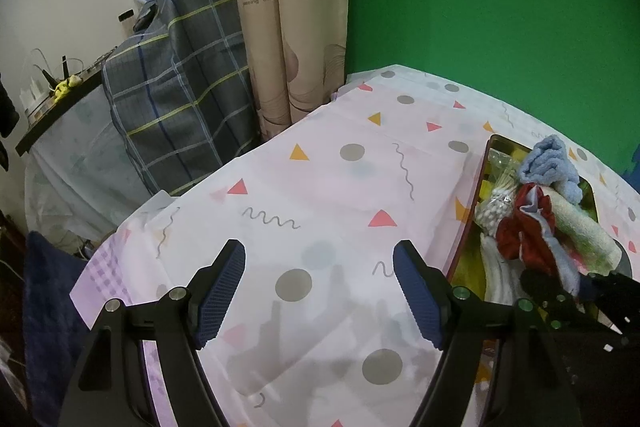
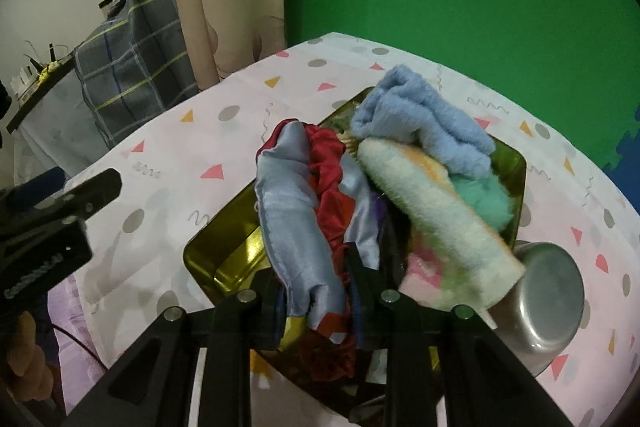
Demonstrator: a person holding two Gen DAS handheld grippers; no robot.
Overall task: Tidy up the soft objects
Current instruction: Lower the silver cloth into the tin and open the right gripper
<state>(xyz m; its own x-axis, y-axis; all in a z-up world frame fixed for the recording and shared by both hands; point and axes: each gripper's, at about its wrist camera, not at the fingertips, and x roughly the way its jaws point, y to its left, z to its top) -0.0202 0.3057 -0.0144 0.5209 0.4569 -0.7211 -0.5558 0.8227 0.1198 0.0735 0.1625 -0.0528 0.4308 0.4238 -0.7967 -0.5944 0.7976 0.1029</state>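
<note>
Steel bowl [image 2: 548,301] beside tray [image 2: 224,251].

Left gripper [image 1: 320,291] spread wide (empty); right gripper [image 2: 316,291] clamped.

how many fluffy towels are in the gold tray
2 clearly: a blue towel at the far end of the tray, and a cream towel lying diagonally below it, toward the steel bowl. Others may be buried under the pile.

red-and-blue satin cloth [image 2: 304,195], blue towel [image 2: 424,119] and pale towel [image 2: 436,211] heaped in gold tray [image 2: 224,251].
</note>
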